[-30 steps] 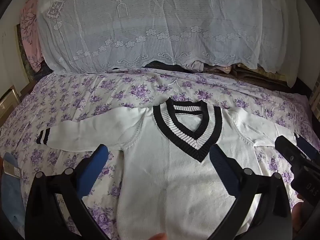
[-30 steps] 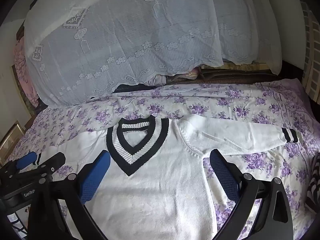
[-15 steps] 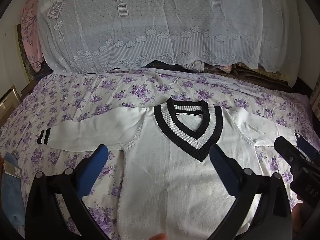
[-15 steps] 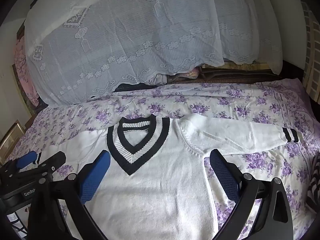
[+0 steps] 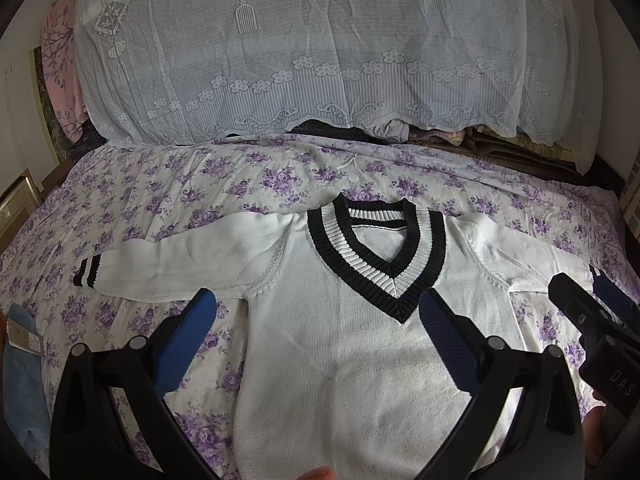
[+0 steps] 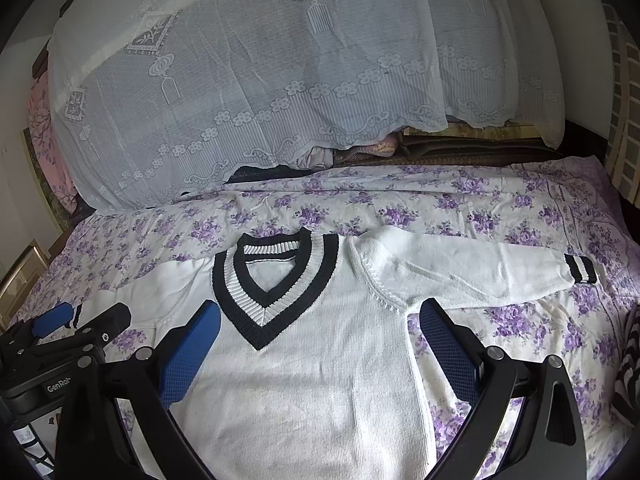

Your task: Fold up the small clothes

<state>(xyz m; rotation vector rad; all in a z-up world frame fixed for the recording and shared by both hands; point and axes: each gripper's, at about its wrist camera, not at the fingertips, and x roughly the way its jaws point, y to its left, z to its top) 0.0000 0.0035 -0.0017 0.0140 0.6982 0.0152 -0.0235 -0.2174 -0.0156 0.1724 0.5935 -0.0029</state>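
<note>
both sets of jaws are spread wide and gripping nothing. the left gripper (image 5: 316,312) hangs over the lower chest of the white knit v-neck sweater with black-and-white striped collar (image 5: 352,344), blue pads either side of the v point. the right gripper (image 6: 320,320) hovers a bit further right over the same sweater, one pad over the chest, the other over the sheet below the armpit. each gripper shows at the edge of the other's view. the sweater lies flat and face up, both sleeves spread out sideways, on a bed with a purple floral sheet (image 6: 500,208). behind it a big heap sits under a white lace cover (image 5: 320,48). a light blue cloth (image 5: 20,376) lies at the bed's left edge.
</note>
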